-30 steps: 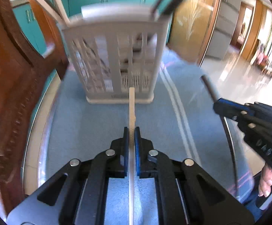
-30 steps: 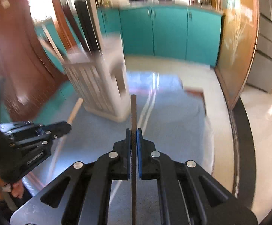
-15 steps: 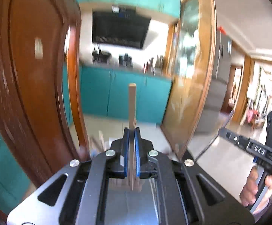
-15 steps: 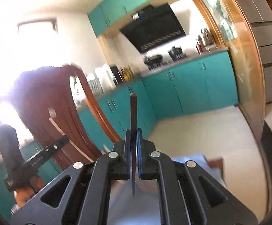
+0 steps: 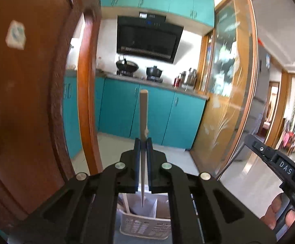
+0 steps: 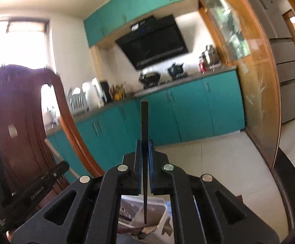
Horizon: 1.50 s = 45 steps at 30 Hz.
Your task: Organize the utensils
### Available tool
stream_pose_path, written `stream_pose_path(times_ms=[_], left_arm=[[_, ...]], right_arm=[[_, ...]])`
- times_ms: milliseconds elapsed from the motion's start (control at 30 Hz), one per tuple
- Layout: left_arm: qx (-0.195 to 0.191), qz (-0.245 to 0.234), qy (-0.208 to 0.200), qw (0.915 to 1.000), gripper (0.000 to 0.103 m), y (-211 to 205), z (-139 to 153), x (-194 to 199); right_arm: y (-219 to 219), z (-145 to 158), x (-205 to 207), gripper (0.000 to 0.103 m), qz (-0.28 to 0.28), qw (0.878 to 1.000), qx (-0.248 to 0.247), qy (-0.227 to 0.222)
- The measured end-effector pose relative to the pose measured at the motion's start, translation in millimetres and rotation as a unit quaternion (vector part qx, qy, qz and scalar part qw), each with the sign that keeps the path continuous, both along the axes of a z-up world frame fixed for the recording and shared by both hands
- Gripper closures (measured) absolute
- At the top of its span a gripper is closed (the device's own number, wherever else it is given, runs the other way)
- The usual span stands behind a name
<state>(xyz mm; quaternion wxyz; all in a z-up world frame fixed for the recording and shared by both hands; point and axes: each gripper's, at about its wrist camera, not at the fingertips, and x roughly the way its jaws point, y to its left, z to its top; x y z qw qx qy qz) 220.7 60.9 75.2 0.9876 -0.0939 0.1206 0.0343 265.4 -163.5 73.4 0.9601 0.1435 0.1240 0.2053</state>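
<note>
My left gripper [image 5: 143, 142] is shut on a pale wooden chopstick [image 5: 143, 113] that stands nearly upright, thick end up, thin tip hanging over the white slotted utensil basket [image 5: 145, 226] below. My right gripper [image 6: 144, 143] is shut on a black chopstick [image 6: 144, 120], also upright, its thin tip above the basket [image 6: 159, 223]. In the left wrist view the right gripper's black finger [image 5: 269, 156] shows at the right edge, with a hand [image 5: 277, 211] on its handle. The left gripper's body [image 6: 33, 193] appears at the lower left of the right wrist view.
A dark wooden chair back [image 5: 25, 101] rises close on the left. Teal kitchen cabinets [image 5: 151, 113], a stove with pots [image 5: 127, 66] and a range hood [image 5: 147, 38] lie ahead. A glass sliding door [image 5: 228, 93] stands on the right. Other utensils lean in the basket.
Both grippers have risen from table level and tilted up, carrying their chopsticks. The basket has dropped from straight ahead to the bottom of each view, under the chopstick tips.
</note>
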Motion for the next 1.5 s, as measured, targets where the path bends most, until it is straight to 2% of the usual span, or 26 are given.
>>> stream_pose_path(times_ms=[133,233,333,400,467,600,700,767,867,967,1100,1233,1300,1500], left_arm=[[0.012,-0.002,0.027,0.9996,0.096,-7,-19,13],[0.02,0.002,0.042,0.9989,0.096,-8,-27,16],[0.004,-0.005,0.055,0.9985,0.095,-4,-33,16],[-0.004,-0.007,0.055,0.9984,0.09,-1,-33,13],[-0.006,-0.006,0.05,0.9987,0.076,0,-32,6],[-0.002,-0.012,0.032,0.9994,0.063,-4,-24,-11],[0.019,-0.01,0.019,0.9996,0.046,-10,-18,-32],[0.031,-0.01,0.009,0.9994,0.029,-17,-14,-50],[0.054,-0.019,0.001,0.9984,0.016,-28,-10,-84],[0.076,-0.017,0.0,0.997,0.008,-40,-13,-120],[0.095,-0.01,0.001,0.9954,0.004,-53,-26,-173],[0.092,-0.015,0.019,0.9954,0.004,-58,-36,-218],[0.103,-0.013,0.026,0.9942,0.004,-61,-40,-242],[0.141,0.014,0.025,0.9897,0.004,-65,-38,-287]], right_arm=[[10,-13,5,0.096,0.002,0.999,-0.031,0.017],[11,-17,2,0.094,0.005,0.999,-0.035,0.025],[5,-15,-1,0.085,0.008,0.999,-0.026,0.025],[0,-13,-9,0.078,0.008,1.0,-0.021,0.02],[-7,-8,-21,0.066,0.01,1.0,-0.012,0.01],[-21,-1,-52,0.049,-0.002,1.0,-0.021,-0.017],[-33,-2,-82,0.035,-0.019,0.998,-0.042,-0.03],[-43,-11,-109,0.023,-0.035,0.997,-0.053,-0.032],[-55,-34,-150,0.011,-0.06,0.995,-0.069,-0.025],[-60,-55,-184,0.007,-0.08,0.993,-0.081,0.002],[-49,-59,-219,0.004,-0.068,0.991,-0.112,0.022],[-33,-50,-265,0.003,-0.078,0.981,-0.175,-0.015],[-30,-49,-281,0.003,-0.085,0.978,-0.19,-0.023],[-27,-37,-309,0.003,-0.082,0.98,-0.176,-0.045]])
